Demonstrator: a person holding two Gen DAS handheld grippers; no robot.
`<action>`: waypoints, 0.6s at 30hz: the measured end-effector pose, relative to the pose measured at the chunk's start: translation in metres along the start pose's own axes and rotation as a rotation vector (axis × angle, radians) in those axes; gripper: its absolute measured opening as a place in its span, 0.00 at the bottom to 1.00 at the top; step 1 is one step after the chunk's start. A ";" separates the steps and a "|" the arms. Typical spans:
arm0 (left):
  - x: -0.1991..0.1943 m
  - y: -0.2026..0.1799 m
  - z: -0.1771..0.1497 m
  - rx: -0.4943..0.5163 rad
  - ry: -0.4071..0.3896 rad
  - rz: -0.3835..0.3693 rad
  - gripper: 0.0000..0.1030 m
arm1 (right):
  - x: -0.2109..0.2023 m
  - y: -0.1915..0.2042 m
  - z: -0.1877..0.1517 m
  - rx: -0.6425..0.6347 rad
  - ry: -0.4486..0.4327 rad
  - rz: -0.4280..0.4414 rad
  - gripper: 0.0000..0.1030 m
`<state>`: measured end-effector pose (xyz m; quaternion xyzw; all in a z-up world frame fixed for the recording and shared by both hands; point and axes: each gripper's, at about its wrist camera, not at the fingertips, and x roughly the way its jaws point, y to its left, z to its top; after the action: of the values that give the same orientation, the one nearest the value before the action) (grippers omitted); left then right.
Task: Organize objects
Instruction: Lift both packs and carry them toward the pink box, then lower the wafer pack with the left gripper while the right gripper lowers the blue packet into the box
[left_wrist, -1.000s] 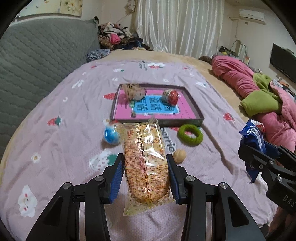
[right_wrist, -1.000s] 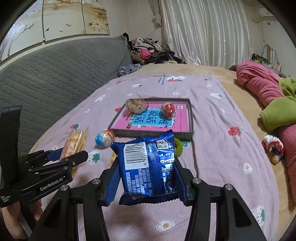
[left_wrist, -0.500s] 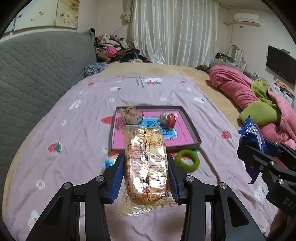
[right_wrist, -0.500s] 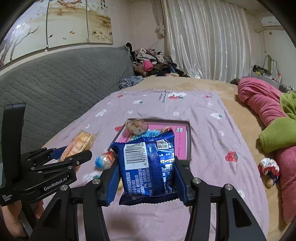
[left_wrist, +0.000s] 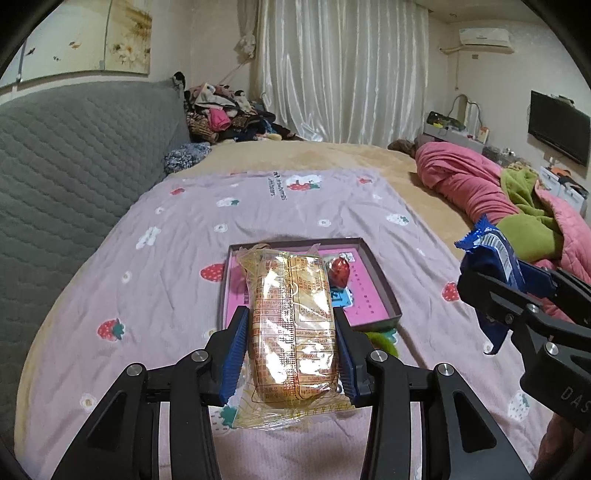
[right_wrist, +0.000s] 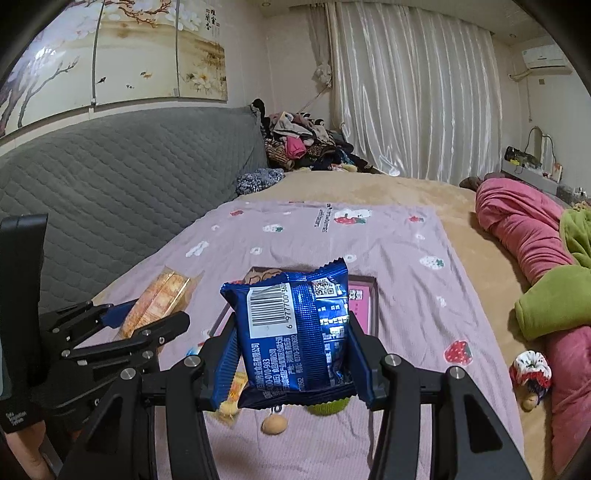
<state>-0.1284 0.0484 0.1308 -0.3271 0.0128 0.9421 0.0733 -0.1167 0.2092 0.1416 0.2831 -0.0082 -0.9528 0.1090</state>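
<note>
Left gripper (left_wrist: 290, 334): risen, cracker pack (left_wrist: 291, 332) now above tray (left_wrist: 384, 291).
Right gripper (right_wrist: 291, 349): risen with blue packet (right_wrist: 295, 328).

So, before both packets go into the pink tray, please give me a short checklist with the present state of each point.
1. Left gripper holds the clear biscuit packet on both sides: ok.
2. Right gripper holds the blue snack packet on both sides: ok.
3. Pink tray lies ahead of both grippers: ok.
4. Free space in the tray: cannot tell, the packets hide much of it; a red wrapped ball already lies inside.
5. The two grippers are apart, not touching: ok.
</note>
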 end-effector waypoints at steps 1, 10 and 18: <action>0.001 0.000 0.002 0.002 -0.002 0.003 0.44 | 0.001 0.000 0.002 -0.001 -0.001 0.001 0.51; 0.010 0.000 0.019 0.010 -0.016 0.013 0.44 | 0.015 -0.001 0.015 -0.016 -0.002 -0.010 0.51; 0.020 0.002 0.032 0.010 -0.025 0.019 0.44 | 0.030 -0.006 0.026 -0.005 -0.006 -0.014 0.51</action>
<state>-0.1642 0.0514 0.1431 -0.3148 0.0194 0.9466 0.0663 -0.1559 0.2072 0.1470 0.2801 -0.0043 -0.9544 0.1032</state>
